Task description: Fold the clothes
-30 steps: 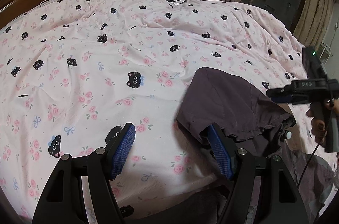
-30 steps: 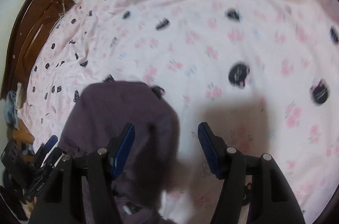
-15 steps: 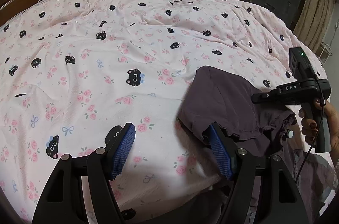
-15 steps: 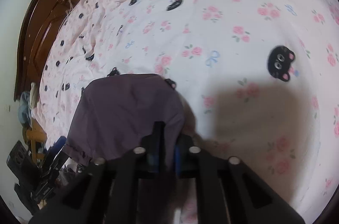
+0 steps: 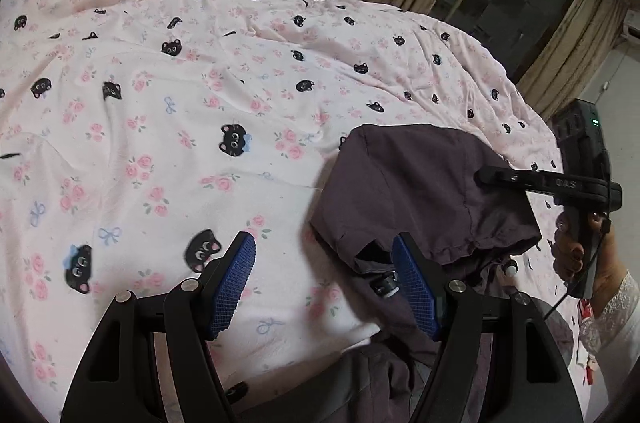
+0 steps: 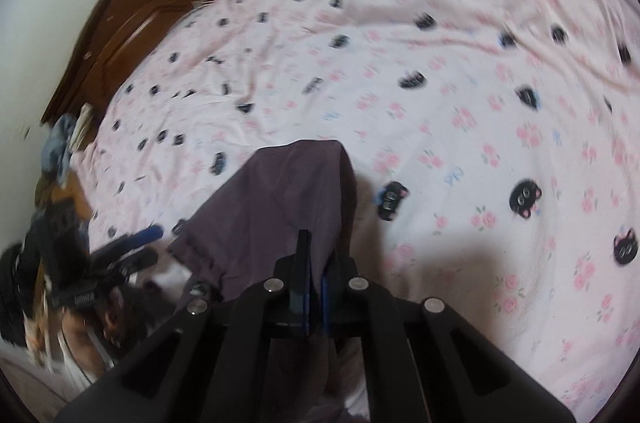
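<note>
Two grippers: right gripper (image 6: 314, 297) jaws apparently pinch the purple garment (image 5: 416, 191); left gripper (image 5: 324, 287) jaws wide above the bedspread (image 5: 160, 143).

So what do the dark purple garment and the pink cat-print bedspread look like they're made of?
Dark purple garment: thin matte woven cloth, probably cotton; it drapes softly, with stitched seams and a gathered hem. Pink cat-print bedspread: soft matte printed fabric, likely cotton; fine wrinkles.
</note>
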Demonstrator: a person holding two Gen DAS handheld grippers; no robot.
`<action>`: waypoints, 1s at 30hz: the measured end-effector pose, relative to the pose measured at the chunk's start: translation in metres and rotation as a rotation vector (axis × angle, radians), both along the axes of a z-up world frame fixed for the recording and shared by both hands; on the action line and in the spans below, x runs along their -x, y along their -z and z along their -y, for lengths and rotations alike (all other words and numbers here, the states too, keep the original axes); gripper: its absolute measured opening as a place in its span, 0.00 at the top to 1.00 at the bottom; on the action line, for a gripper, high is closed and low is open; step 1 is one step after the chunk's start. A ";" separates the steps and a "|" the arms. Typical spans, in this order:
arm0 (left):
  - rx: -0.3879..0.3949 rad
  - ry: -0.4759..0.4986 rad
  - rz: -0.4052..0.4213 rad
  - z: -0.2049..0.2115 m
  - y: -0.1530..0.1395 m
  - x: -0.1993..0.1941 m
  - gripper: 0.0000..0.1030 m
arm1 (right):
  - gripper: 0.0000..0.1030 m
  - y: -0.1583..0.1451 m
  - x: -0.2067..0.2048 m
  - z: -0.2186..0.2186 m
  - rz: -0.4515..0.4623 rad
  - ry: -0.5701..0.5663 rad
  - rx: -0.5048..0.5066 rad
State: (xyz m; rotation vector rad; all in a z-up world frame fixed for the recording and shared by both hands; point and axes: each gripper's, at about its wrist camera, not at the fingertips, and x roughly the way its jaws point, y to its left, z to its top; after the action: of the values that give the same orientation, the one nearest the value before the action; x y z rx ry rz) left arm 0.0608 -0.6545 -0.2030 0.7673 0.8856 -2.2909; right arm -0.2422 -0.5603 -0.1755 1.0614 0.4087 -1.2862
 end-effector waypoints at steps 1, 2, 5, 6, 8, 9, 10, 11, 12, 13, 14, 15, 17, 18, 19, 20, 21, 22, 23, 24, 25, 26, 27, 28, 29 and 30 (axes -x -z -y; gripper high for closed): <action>0.001 0.000 -0.003 0.001 -0.002 -0.003 0.36 | 0.96 -0.005 -0.005 -0.003 -0.010 -0.019 0.014; -0.006 0.007 -0.016 0.001 -0.004 -0.006 0.36 | 0.96 -0.010 -0.009 -0.007 -0.019 -0.036 0.027; -0.039 0.020 -0.057 0.004 -0.007 -0.016 0.36 | 0.96 -0.020 -0.018 -0.017 -0.042 -0.070 0.050; -0.046 0.016 -0.061 0.005 -0.008 -0.018 0.36 | 0.96 -0.021 -0.019 -0.020 -0.049 -0.075 0.053; -0.051 0.007 -0.057 0.004 -0.007 -0.020 0.36 | 0.96 -0.023 -0.020 -0.023 -0.065 -0.069 0.047; -0.050 0.004 -0.052 0.004 -0.008 -0.020 0.36 | 0.96 -0.022 -0.019 -0.024 -0.065 -0.064 0.043; -0.048 0.003 -0.049 0.003 -0.009 -0.019 0.36 | 0.96 -0.021 -0.017 -0.024 -0.068 -0.053 0.037; -0.046 0.001 -0.046 0.002 -0.011 -0.019 0.36 | 0.96 -0.019 -0.014 -0.023 -0.074 -0.037 0.028; -0.045 0.000 -0.042 0.001 -0.012 -0.018 0.36 | 0.96 -0.016 -0.011 -0.022 -0.078 -0.021 0.017; -0.043 -0.002 -0.039 0.000 -0.013 -0.017 0.36 | 0.96 -0.012 -0.008 -0.019 -0.084 0.000 0.003; -0.039 -0.004 -0.033 -0.001 -0.015 -0.017 0.36 | 0.96 -0.009 -0.005 -0.016 -0.094 0.025 -0.013; -0.032 -0.009 -0.025 -0.002 -0.018 -0.017 0.36 | 0.96 -0.006 -0.002 -0.013 -0.112 0.056 -0.034; -0.019 -0.009 -0.020 -0.004 -0.025 -0.019 0.36 | 0.90 0.000 0.004 -0.007 -0.147 0.119 -0.075; -0.012 -0.009 -0.020 -0.005 -0.028 -0.021 0.36 | 0.87 0.004 0.007 -0.005 -0.164 0.150 -0.096; -0.003 -0.010 -0.016 -0.006 -0.031 -0.023 0.36 | 0.80 0.007 0.010 -0.002 -0.182 0.181 -0.117; 0.006 -0.012 -0.013 -0.007 -0.034 -0.026 0.36 | 0.67 0.010 0.013 0.001 -0.199 0.213 -0.137; 0.010 -0.015 -0.010 -0.007 -0.037 -0.028 0.36 | 0.59 0.010 0.016 0.001 -0.219 0.243 -0.149; 0.009 -0.020 -0.008 -0.007 -0.038 -0.031 0.36 | 0.43 0.006 0.018 -0.003 -0.242 0.273 -0.147; 0.007 -0.025 -0.006 -0.007 -0.039 -0.034 0.36 | 0.36 0.002 0.021 -0.008 -0.265 0.302 -0.146; 0.004 -0.027 -0.004 -0.007 -0.039 -0.037 0.36 | 0.35 -0.002 0.023 -0.012 -0.288 0.332 -0.144; 0.002 -0.025 0.000 -0.008 -0.040 -0.040 0.36 | 0.34 -0.007 0.025 -0.020 -0.294 0.351 -0.140; 0.000 -0.024 0.005 -0.009 -0.041 -0.042 0.36 | 0.34 -0.013 0.025 -0.034 -0.275 0.355 -0.134; 0.000 -0.021 0.010 -0.011 -0.042 -0.045 0.36 | 0.34 -0.019 0.025 -0.048 -0.256 0.359 -0.128; 0.002 -0.013 0.019 -0.015 -0.041 -0.048 0.36 | 0.34 -0.025 0.026 -0.061 -0.237 0.363 -0.121; 0.007 -0.002 0.030 -0.019 -0.041 -0.051 0.36 | 0.34 -0.031 0.026 -0.075 -0.217 0.367 -0.115; 0.012 0.008 0.042 -0.024 -0.040 -0.054 0.36 | 0.34 -0.036 0.025 -0.090 -0.198 0.363 -0.106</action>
State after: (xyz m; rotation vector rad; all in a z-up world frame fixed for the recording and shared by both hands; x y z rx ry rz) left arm 0.1148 -0.6301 -0.1632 0.8118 0.8508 -2.2771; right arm -0.2676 -0.4701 -0.1395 1.1360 0.4507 -1.7173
